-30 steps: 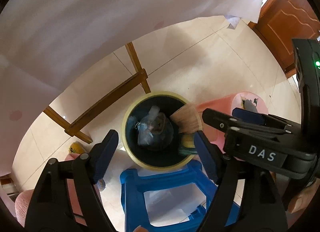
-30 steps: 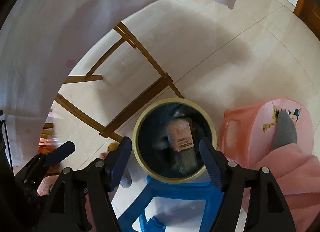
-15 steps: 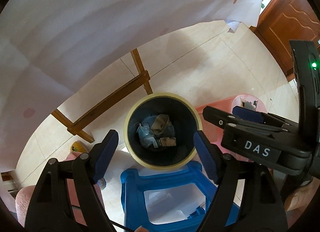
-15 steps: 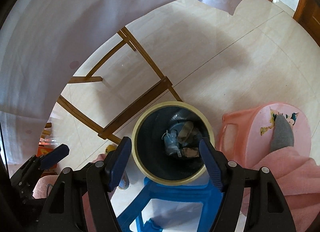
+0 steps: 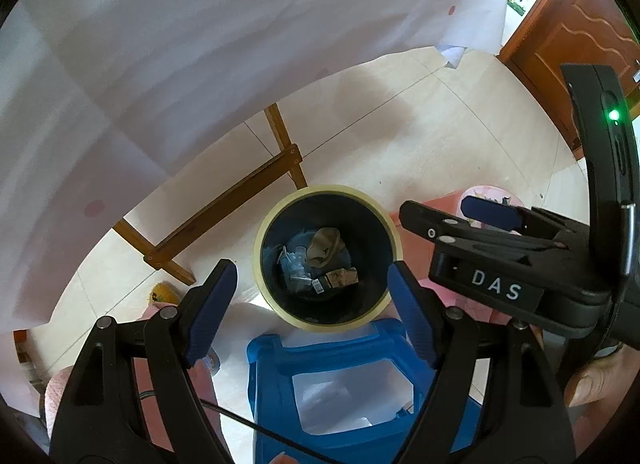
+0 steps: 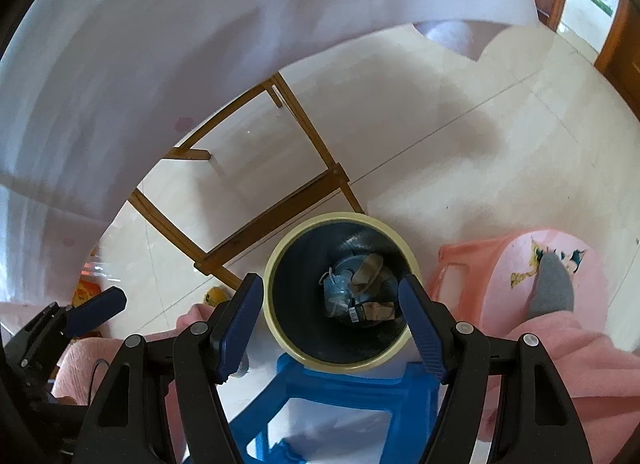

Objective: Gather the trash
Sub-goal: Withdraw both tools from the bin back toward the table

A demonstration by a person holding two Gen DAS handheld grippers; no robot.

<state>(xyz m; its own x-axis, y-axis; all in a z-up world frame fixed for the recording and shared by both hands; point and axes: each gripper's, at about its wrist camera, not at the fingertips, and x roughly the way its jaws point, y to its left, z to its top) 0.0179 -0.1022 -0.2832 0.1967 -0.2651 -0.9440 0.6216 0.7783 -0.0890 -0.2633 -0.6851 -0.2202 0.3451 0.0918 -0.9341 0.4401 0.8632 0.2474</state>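
A dark trash bin with a pale yellow rim stands on the tiled floor below both grippers; it also shows in the right wrist view. Inside lie crumpled brown paper, a small brown carton and bluish plastic trash; the same carton and paper show in the right wrist view. My left gripper is open and empty above the bin. My right gripper is open and empty above it too, and appears at the right of the left wrist view.
A blue plastic stool stands just in front of the bin. A pink plastic stool is to its right. A white cloth hangs over a table with wooden legs behind the bin. A wooden door is at the far right.
The brown carton, in the air over the bin a second ago, now lies inside it. Both grippers have risen, so the bin looks smaller.
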